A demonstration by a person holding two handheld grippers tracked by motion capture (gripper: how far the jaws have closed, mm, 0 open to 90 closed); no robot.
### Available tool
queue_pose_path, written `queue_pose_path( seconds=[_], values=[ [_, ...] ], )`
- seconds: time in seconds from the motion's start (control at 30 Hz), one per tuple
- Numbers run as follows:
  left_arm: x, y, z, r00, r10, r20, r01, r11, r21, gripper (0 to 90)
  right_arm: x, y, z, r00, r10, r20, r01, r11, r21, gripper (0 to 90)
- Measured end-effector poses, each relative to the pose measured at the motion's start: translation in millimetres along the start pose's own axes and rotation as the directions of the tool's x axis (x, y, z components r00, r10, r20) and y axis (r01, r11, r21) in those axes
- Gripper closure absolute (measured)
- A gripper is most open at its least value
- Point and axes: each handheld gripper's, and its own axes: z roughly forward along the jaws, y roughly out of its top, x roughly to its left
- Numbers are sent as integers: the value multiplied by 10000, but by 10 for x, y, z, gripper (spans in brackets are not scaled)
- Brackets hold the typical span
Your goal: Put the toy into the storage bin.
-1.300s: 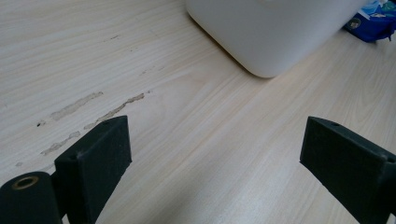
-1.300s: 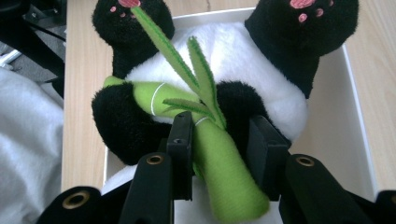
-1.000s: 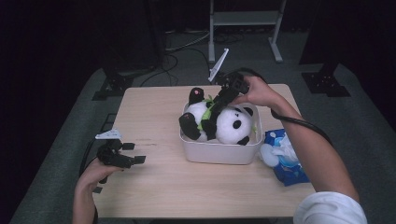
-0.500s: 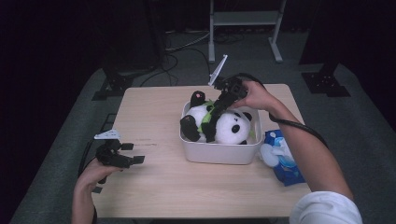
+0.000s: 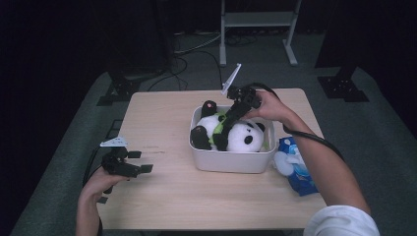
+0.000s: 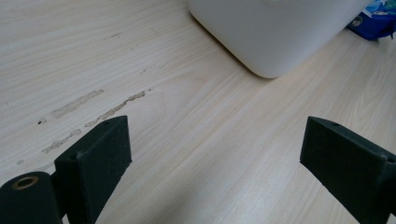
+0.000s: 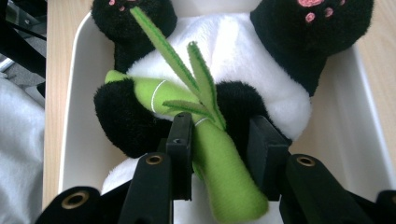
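The plush panda (image 5: 231, 132) lay on its back inside the white tub (image 5: 231, 162) near the middle of the wooden table (image 5: 167, 196), black feet toward the far-left corner, head to the right. It hugged a green felt bamboo stalk (image 7: 210, 154) against its belly. The right gripper (image 5: 235, 112) reached down into the tub from the far side, its 2 jaws part closed on either side of the bamboo stalk; whether the pads pressed it could not be told. The left gripper (image 5: 129, 166) rested low over the table's left edge, well apart from the tub, jaws spread wide with nothing between them. A blue packet (image 5: 295, 164) lay just right of the tub.
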Motion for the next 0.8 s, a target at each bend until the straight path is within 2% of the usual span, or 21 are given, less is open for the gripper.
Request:
queue_pose_path(
  seconds=[0.5, 0.8],
  values=[
    [5, -4, 15, 10000, 56, 17, -56, 10000, 72, 76, -39, -96, 171, 9996, 213, -172, -214, 9998, -56, 639],
    [-1, -7, 40, 10000, 2, 57, -3, 9999, 132, 76, -59, -173, 313, 9992, 350, -201, -347, 9993, 143, 615]
  ],
)
